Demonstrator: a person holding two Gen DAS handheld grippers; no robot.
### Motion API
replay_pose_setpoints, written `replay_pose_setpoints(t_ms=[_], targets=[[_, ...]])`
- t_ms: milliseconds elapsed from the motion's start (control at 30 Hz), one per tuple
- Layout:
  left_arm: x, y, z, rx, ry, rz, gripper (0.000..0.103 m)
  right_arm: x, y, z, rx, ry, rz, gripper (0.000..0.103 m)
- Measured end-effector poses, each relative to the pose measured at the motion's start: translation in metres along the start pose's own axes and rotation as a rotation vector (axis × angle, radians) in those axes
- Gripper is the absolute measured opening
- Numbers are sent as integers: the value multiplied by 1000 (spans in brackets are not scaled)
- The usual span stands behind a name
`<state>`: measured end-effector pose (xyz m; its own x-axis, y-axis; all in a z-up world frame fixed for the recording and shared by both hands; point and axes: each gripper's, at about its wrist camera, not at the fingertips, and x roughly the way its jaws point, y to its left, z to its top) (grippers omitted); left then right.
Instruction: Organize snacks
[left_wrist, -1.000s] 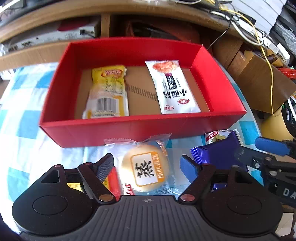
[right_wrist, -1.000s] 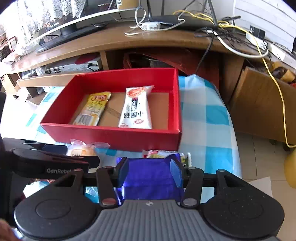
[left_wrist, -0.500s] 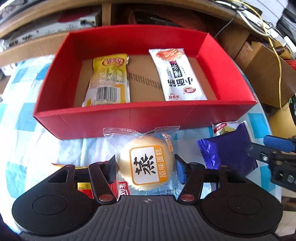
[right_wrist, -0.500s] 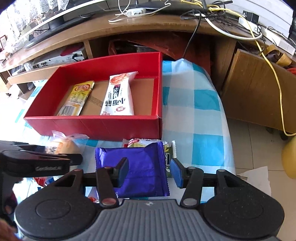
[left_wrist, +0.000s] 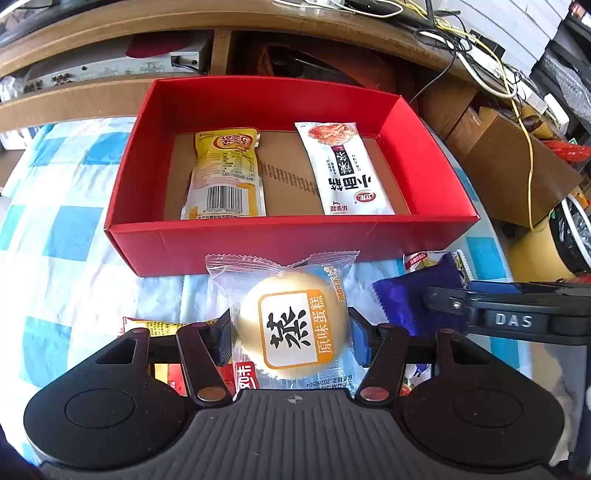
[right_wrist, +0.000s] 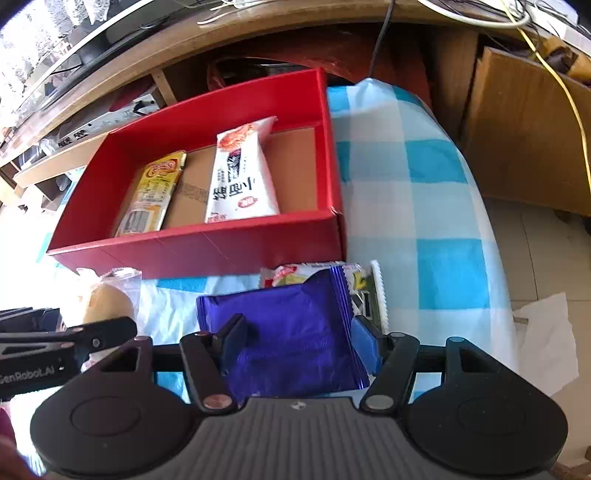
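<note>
A red box (left_wrist: 295, 236) stands on the checked cloth, with a yellow packet (left_wrist: 225, 177) and a white packet (left_wrist: 347, 170) lying flat inside. Just in front of its near wall, my left gripper (left_wrist: 291, 341) is shut on a round cake in a clear wrapper (left_wrist: 291, 325), both pads pressing its sides. The cake (right_wrist: 107, 302) also shows in the right wrist view. My right gripper (right_wrist: 300, 338) is opening. A purple packet (right_wrist: 295, 332) lies flat on the cloth between and under its fingers, and the pads do not squeeze it.
A green-and-white packet (right_wrist: 295, 271) lies partly under the purple one. Red and yellow packets (left_wrist: 162, 325) lie beneath my left gripper. The cloth-covered table (right_wrist: 424, 206) drops off to the floor at the right. A wooden desk with cables and a cardboard box (right_wrist: 524, 129) stand behind.
My left gripper closed onto the cake and lifted it a little. My right gripper sank with the purple packet, which now lies flat, and its jaws have spread apart.
</note>
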<state>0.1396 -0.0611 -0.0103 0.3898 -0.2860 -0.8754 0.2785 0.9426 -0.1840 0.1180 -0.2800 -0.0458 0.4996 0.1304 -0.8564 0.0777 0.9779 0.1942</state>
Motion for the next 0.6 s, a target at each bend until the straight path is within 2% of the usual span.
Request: replay_pose_setpoints(t_ms=[100, 167, 267, 433, 500, 600], targets=[[-3, 3, 0, -9, -3, -4, 66, 4, 3, 2, -4, 2, 2, 93], [-3, 6, 0, -13, -3, -5, 66, 3, 4, 2, 6, 15, 41, 93], [-5, 11, 1, -22, -3, -3, 66, 0, 3, -1, 60, 73, 199, 93], [-10, 21, -2, -32, -8, 9, 66, -13, 15, -10, 56, 166, 384, 93], [-13, 27, -5, -37, -8, 11, 66, -16, 22, -19, 34, 185, 417, 93], [-15, 37, -9, -51, -4, 14, 66, -11, 32, -27, 11, 213, 389, 93]])
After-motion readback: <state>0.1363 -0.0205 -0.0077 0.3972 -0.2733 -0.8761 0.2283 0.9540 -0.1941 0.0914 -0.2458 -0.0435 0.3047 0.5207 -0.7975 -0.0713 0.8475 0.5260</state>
